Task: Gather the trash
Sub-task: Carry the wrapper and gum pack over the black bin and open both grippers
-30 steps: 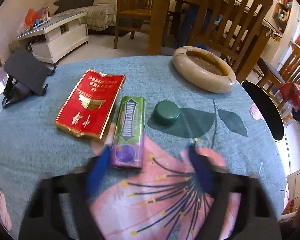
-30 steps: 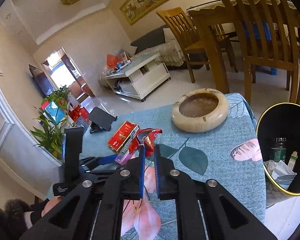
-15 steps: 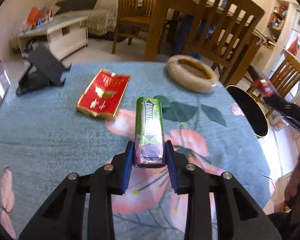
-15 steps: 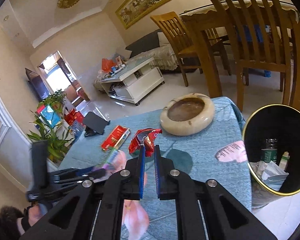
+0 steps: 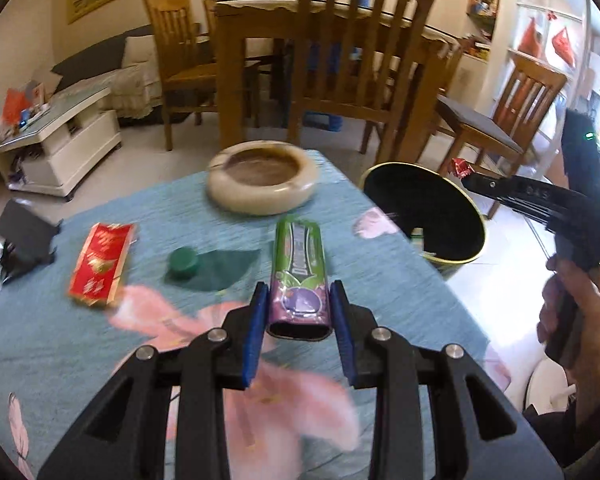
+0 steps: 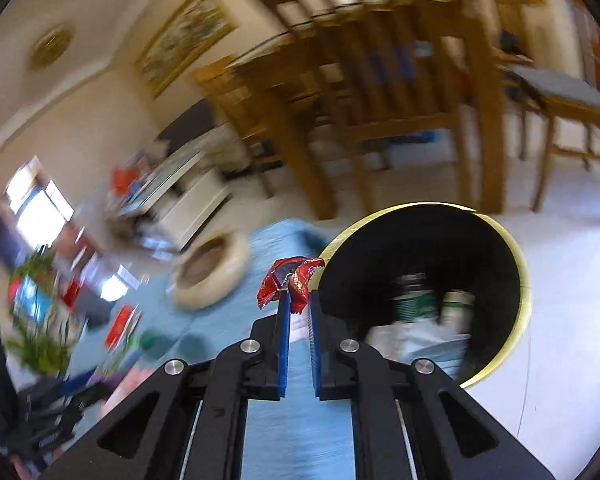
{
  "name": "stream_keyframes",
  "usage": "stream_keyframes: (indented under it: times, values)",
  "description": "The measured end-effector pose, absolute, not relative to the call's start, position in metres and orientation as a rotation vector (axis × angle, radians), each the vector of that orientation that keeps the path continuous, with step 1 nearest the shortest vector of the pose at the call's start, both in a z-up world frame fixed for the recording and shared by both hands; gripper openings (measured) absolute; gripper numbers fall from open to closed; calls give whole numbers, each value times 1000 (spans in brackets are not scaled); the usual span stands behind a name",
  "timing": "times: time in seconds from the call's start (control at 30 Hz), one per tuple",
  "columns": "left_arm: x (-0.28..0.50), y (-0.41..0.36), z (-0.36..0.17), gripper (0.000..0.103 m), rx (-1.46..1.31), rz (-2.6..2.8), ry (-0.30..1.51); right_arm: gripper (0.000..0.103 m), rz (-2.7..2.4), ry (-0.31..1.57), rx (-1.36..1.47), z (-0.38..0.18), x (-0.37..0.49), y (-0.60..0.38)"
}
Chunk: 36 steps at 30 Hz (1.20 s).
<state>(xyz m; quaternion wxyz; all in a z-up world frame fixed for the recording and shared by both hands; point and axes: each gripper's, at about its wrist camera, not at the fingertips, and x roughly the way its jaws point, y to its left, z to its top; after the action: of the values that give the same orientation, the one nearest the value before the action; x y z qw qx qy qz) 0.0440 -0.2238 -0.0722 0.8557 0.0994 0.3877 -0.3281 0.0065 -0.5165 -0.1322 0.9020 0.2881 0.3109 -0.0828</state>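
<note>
My left gripper [image 5: 298, 292] is shut on a green and purple gum pack [image 5: 298, 270] and holds it above the blue floral table [image 5: 100, 360]. My right gripper [image 6: 298, 298] is shut on a crumpled red wrapper [image 6: 290, 284] beside the rim of the black trash bin [image 6: 512, 248]. In the left wrist view the right gripper [image 5: 470, 178] holds the wrapper [image 5: 460, 167] at the far rim of the bin [image 5: 420, 200]. A red packet [image 5: 100, 262] and a green cap [image 5: 184, 260] lie on the table.
A beige ashtray [image 5: 262, 182] stands at the table's far edge. A black phone stand [image 5: 24, 236] sits at the left. Wooden chairs [image 5: 360, 60] and a dining table stand behind. The bin holds bottles and paper [image 6: 416, 312].
My left gripper closed on the gum pack, lifted it and swung right toward the bin. My right gripper carried the red wrapper right, to the bin's rim.
</note>
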Motion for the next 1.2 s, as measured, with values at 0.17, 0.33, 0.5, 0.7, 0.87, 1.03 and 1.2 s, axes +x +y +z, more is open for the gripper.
stream_keyframes:
  times: [0.17, 0.33, 0.5, 0.7, 0.87, 1.03, 1.2]
  values:
    - [41, -268, -73, 32, 247, -738, 815, 33, -295, 705, 731, -172, 5, -570]
    - [42, -311, -77, 32, 283, -784, 824, 60, -315, 614, 835, -168, -10, -592]
    - [49, -330, -80, 32, 309, -789, 819, 72, -282, 523, 815, -145, -22, -588]
    - [54, -330, -86, 31, 311, -774, 821, 72, -247, 476, 854, -140, -27, -588]
    - [51, -359, -69, 21, 342, -820, 777, 72, -249, 458, 850, -136, -31, -584]
    - [56, -409, -58, 7, 365, -880, 752, 72, -256, 446, 876, -138, -36, -591]
    - [74, -479, -91, 5, 473, -827, 771, 72, -255, 447, 892, -140, -37, -594]
